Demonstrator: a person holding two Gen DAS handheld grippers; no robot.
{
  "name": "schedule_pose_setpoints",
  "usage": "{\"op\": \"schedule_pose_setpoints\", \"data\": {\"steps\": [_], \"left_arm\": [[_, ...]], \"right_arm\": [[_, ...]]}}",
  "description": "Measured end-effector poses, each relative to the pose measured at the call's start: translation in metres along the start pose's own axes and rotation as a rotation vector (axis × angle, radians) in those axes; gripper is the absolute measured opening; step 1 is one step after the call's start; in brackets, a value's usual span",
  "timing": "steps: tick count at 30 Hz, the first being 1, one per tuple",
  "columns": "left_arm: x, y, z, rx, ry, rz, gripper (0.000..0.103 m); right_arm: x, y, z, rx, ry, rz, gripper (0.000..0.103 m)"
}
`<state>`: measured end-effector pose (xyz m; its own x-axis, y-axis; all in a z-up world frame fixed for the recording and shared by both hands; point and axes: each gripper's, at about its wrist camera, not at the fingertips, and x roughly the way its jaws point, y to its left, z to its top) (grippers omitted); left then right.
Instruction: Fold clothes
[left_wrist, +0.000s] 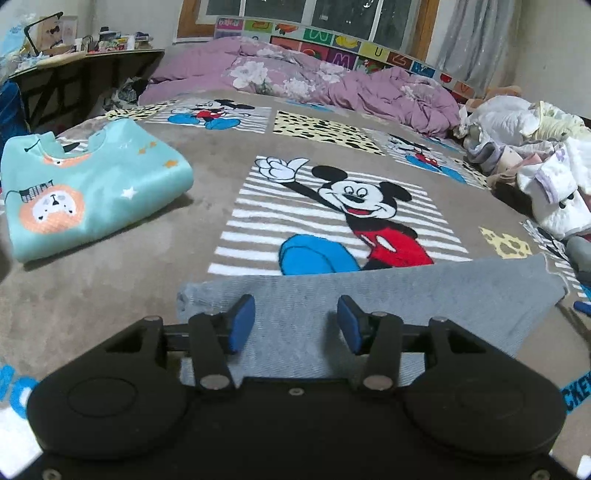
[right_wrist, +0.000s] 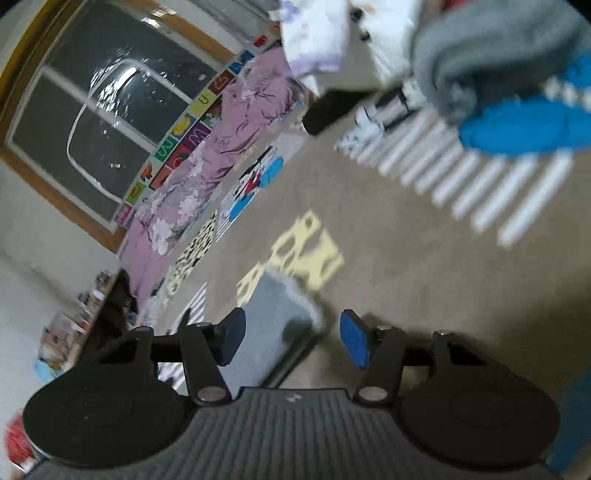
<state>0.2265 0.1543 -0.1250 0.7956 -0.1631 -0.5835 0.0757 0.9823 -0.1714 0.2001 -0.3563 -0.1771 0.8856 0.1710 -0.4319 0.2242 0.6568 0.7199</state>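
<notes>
On the Mickey blanket (left_wrist: 221, 206), both hand-held grippers gape wide over grey cloth (left_wrist: 369, 295).

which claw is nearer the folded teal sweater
Left. The left claw hangs open over the grey denim piece, with the teal sweater off to its left on the blanket. The right claw, also open, does not see the sweater.

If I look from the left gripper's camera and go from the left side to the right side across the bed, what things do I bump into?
Folded teal sweatshirt → big Mickey Mouse picture on the blanket → yellow cheese patch → pile of white and pale clothes at the right edge.
</notes>
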Motion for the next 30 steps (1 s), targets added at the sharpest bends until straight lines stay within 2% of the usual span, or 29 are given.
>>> {"op": "schedule_pose_setpoints", "data": {"steps": [7, 8, 10, 13, 15, 20, 26, 27, 28, 29, 30], "left_arm": [[0.003, -0.005, -0.001, 0.012, 0.011, -0.005, 0.048], [0.004, -0.005, -0.001, 0.012, 0.011, -0.005, 0.048], [0.005, -0.005, -0.001, 0.014, 0.012, -0.005, 0.048], [0.006, -0.006, -0.001, 0.015, 0.013, -0.005, 0.048], [0.006, -0.005, -0.001, 0.012, 0.012, -0.007, 0.048], [0.007, -0.003, 0.000, 0.005, 0.012, -0.011, 0.048], [0.006, -0.002, -0.001, 0.006, 0.013, -0.010, 0.048], [0.006, -0.003, -0.001, 0.009, 0.014, -0.009, 0.048], [0.007, -0.004, -0.001, 0.012, 0.015, -0.007, 0.048], [0.006, -0.004, -0.001, 0.012, 0.015, -0.008, 0.048], [0.006, -0.003, -0.001, 0.009, 0.014, -0.010, 0.048]], "right_arm": [[0.033, 0.027, 0.020, -0.308, 0.079, -0.012, 0.057], [0.036, 0.033, 0.017, -0.368, 0.090, -0.011, 0.053], [0.043, 0.044, 0.009, -0.480, 0.142, -0.045, 0.033], [0.047, 0.047, 0.004, -0.560, 0.148, -0.084, 0.013], [0.043, 0.048, 0.006, -0.566, 0.126, -0.076, 0.010], [0.034, 0.063, 0.012, -0.609, 0.055, -0.041, 0.009], [0.042, 0.053, 0.011, -0.564, 0.085, -0.067, 0.010], [0.043, 0.051, 0.011, -0.556, 0.090, -0.072, 0.012], [0.044, 0.049, 0.010, -0.548, 0.095, -0.076, 0.021], [0.046, 0.048, 0.010, -0.541, 0.100, -0.081, 0.025], [0.047, 0.046, 0.010, -0.533, 0.105, -0.085, 0.025]]}}
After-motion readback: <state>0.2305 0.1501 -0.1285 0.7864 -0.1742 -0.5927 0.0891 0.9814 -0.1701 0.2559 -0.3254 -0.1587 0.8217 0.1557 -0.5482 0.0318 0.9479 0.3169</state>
